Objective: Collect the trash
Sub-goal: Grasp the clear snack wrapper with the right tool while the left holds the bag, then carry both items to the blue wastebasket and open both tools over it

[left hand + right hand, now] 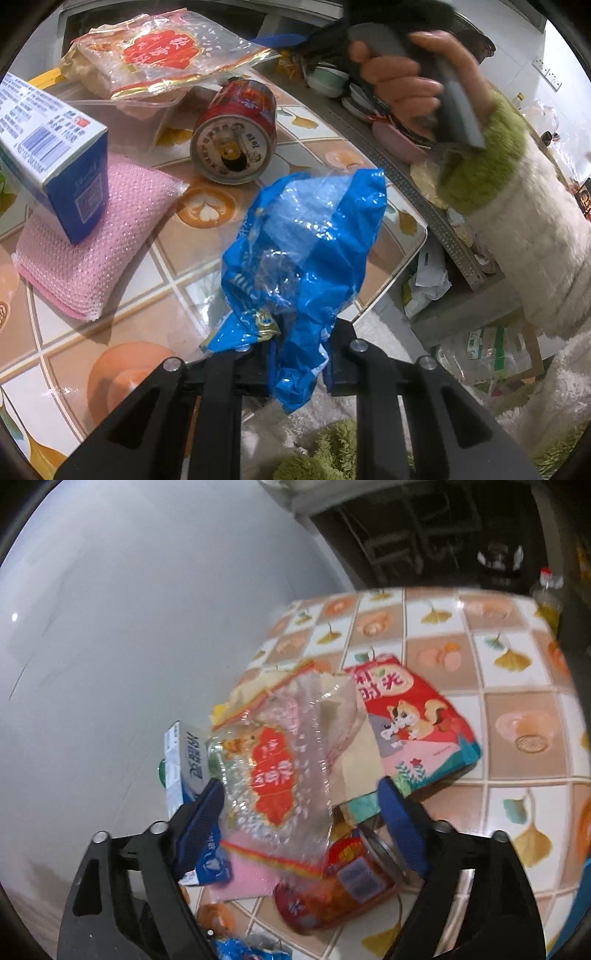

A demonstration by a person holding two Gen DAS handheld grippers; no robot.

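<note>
Your left gripper [295, 354] is pinching one crumpled blue plastic wrapper [306, 251], glossy with clear patches, which rises from the jaws toward twelve o'clock over the tiled table [155, 258]. Your right gripper [299, 805] stands spread wide with nothing pressed between its blue pads [402, 834]; no earlier view shows its jaws moving.

Count on the table:
- one red can [236, 129] lying on its side at eleven o'clock of the wrapper
- one pink sponge [92, 240] at nine o'clock
- one blue-and-white box [55, 155] resting on the sponge
- one clear bag with a red label [155, 55] behind the can
- one red squirrel-printed packet [417, 720] beside that bag.
</note>
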